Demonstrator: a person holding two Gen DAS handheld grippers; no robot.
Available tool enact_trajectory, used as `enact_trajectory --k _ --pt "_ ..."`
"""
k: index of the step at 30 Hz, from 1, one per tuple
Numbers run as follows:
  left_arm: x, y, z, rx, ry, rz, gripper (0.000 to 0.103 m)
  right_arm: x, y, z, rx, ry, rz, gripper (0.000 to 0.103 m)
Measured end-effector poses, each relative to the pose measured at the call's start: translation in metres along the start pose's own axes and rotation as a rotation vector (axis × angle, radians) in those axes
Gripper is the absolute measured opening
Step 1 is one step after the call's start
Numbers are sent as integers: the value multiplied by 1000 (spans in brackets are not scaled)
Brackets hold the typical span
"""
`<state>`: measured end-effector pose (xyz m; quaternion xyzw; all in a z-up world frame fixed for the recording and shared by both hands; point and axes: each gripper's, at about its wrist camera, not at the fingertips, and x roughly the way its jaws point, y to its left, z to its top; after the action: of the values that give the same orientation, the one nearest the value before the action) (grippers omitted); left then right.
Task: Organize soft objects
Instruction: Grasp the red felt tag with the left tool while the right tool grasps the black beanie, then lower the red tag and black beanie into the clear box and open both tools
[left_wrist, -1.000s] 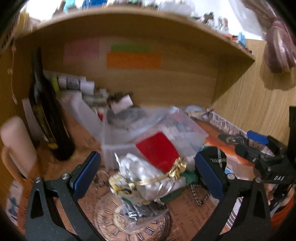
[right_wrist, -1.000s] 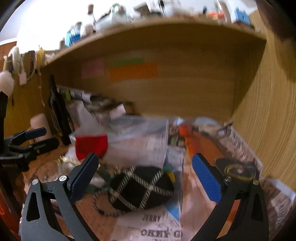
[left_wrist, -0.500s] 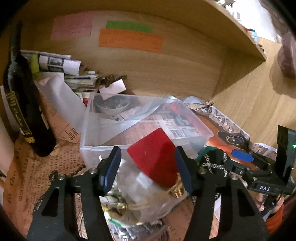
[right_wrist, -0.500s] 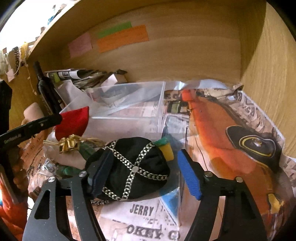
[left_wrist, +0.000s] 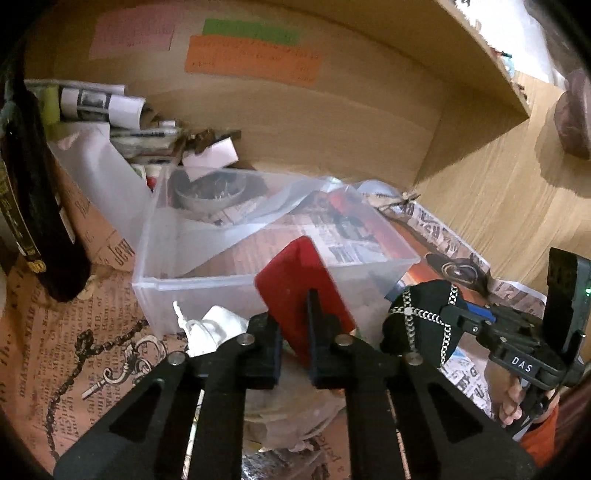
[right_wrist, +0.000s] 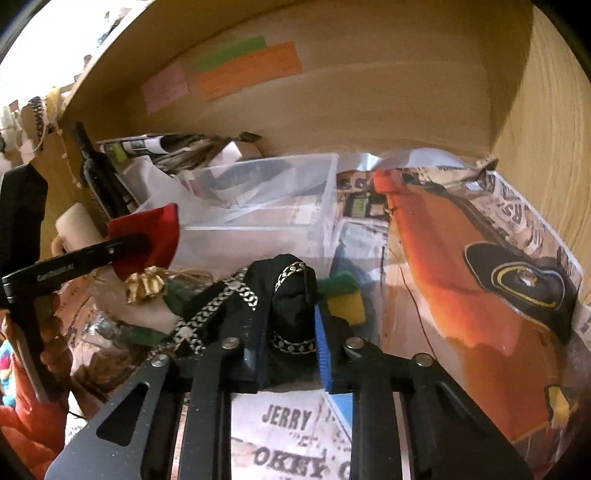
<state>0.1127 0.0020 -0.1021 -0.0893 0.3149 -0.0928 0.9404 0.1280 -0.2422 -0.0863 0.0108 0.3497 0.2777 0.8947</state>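
Observation:
My left gripper (left_wrist: 295, 343) is shut on a red soft pouch (left_wrist: 295, 284), held up just in front of a clear plastic bin (left_wrist: 207, 280). The pouch also shows in the right wrist view (right_wrist: 147, 236), pinched by the left gripper (right_wrist: 125, 243). My right gripper (right_wrist: 290, 350) is shut on a black soft pouch with silver chain trim (right_wrist: 284, 291), lifted off the paper. The black pouch (left_wrist: 421, 317) shows in the left wrist view at the right, held by the right gripper (left_wrist: 454, 317). A green and yellow sponge (right_wrist: 343, 295) lies beside it.
The clear bin (right_wrist: 258, 221) holds a plastic sheet and stands under a wooden shelf. A dark bottle (left_wrist: 33, 206) stands at the left. A gold bow (right_wrist: 146, 284), white and green wrapped items and crumpled foil lie in front. Printed paper (right_wrist: 461, 258) covers the surface.
Both grippers have closed from open: the left onto the red pouch, the right onto the black chain pouch. Both pouches have risen off the pile, toward the bin.

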Motion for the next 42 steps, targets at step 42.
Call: enact_trajectory --k 42 --pt "1 26 95 48 -219 187 3 29 41 108 -90 -196 52 14"
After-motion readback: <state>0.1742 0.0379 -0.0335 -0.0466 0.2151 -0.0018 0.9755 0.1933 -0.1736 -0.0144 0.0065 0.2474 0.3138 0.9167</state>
